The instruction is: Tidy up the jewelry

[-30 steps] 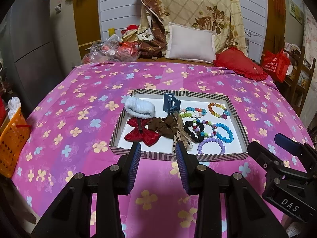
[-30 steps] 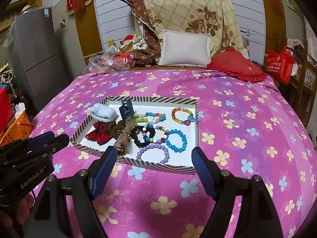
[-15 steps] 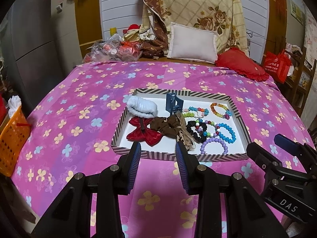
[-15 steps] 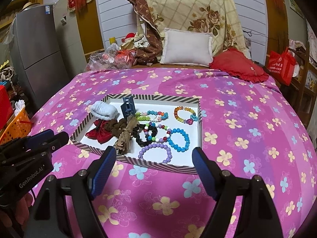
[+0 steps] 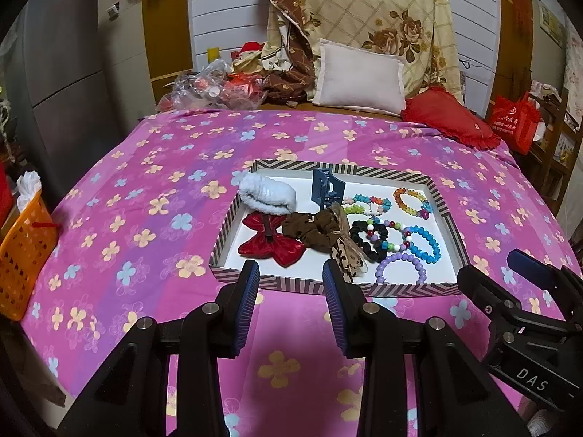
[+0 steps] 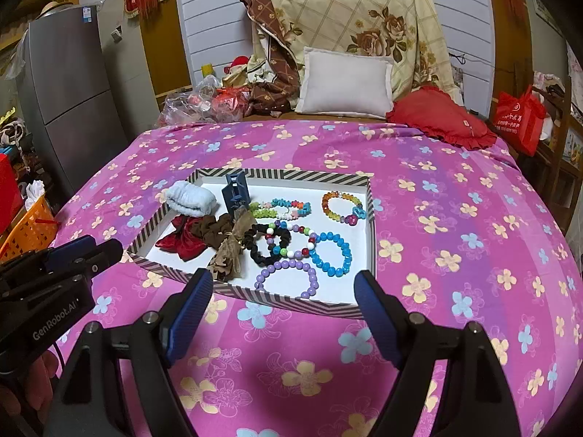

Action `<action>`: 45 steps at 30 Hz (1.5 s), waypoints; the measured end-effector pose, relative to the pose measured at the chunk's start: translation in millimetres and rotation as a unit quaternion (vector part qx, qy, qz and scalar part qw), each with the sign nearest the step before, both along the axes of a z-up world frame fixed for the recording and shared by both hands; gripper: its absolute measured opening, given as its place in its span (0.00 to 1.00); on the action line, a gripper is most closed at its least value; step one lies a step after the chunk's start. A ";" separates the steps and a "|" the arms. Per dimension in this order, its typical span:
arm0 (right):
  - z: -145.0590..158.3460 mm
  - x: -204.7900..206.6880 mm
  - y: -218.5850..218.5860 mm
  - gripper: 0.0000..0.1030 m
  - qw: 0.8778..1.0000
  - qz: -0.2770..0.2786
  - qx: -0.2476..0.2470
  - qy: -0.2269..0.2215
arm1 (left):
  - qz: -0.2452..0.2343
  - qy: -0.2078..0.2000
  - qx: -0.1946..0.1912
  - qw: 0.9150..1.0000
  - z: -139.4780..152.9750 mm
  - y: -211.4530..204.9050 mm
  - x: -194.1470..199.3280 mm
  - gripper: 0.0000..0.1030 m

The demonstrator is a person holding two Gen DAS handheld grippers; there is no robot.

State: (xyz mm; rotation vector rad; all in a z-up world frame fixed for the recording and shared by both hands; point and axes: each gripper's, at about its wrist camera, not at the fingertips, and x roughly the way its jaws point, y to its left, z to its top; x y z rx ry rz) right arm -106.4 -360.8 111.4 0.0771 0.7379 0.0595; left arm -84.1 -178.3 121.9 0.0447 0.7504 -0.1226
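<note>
A striped-rim white tray (image 5: 397, 288) (image 6: 368, 196) lies on the pink flowered bedspread. It holds a white scrunchie (image 5: 267, 193), a red bow (image 5: 271, 242), a brown scrunchie (image 5: 313, 230), a blue claw clip (image 5: 324, 190), a black scrunchie (image 6: 267, 245) and several bead bracelets, among them a purple bracelet (image 6: 288, 278) and a blue bracelet (image 6: 333, 253). My left gripper (image 5: 290, 279) is open and empty, just before the tray's near rim. My right gripper (image 6: 283, 286) is wide open and empty, over the near rim by the purple bracelet.
An orange basket (image 5: 22, 251) hangs off the bed's left edge. A white pillow (image 6: 346, 85), a red cushion (image 6: 441, 118) and a plastic bag pile (image 6: 196, 107) lie at the far end. A grey fridge (image 6: 69, 87) stands left, a red bag (image 6: 519, 122) right.
Both grippers have edged slightly toward the tray, which looks a little nearer. Their jaws have not changed and nothing in the tray has moved.
</note>
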 end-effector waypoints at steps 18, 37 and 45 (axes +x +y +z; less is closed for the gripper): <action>-5.7 3.5 2.6 0.81 1.000 0.004 0.001 0.007 | -0.001 0.002 -0.001 1.000 -2.2 0.6 0.8 0.38; -14.5 7.4 5.6 0.81 1.000 0.008 0.001 0.014 | 0.001 0.006 0.000 1.000 -6.3 -0.1 2.1 0.38; -17.1 8.9 5.1 0.81 1.000 0.009 0.002 0.017 | 0.004 0.010 -0.002 1.000 -10.7 -0.1 3.1 0.38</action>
